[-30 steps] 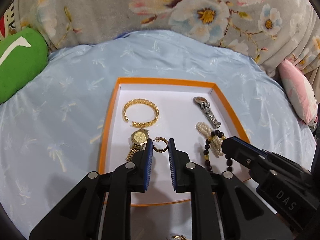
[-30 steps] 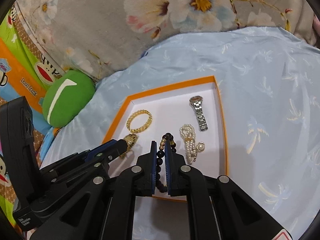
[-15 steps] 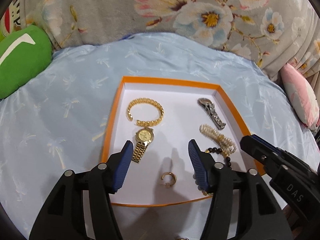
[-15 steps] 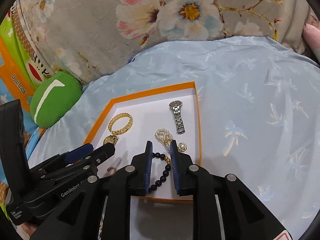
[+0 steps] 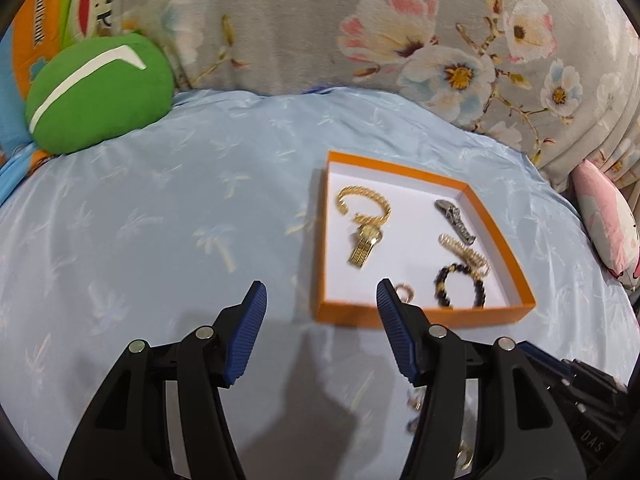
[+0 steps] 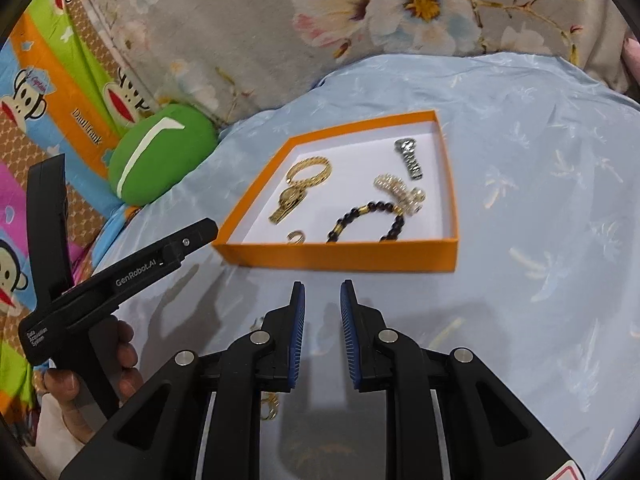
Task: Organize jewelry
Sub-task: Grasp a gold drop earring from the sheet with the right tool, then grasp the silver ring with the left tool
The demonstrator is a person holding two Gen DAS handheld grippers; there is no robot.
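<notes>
I am holding one tool in each hand over a bed with a light blue sheet. My left tool is standing spread wide, and nothing is sitting between its blue pads. Its jaws have just been opening. My right tool is standing a little apart, with only a narrow gap, and it is pinching nothing. Its jaws have just been opening too.

The orange box is lying on the sheet just past both tools, and no tool is touching it. Inside, on its white floor, the jewelry is lying in two rows. The gold bangle is sitting at the far left, and the gold watch is touching it on the near side. The small gold ring is lying near the front wall. The black bead bracelet is lying beside the ring. The pearl bracelet is touching the black beads. The silver watch is sitting at the far right.

A green cushion is resting at the far left of the bed. My hand is gripping the left tool's handle.
</notes>
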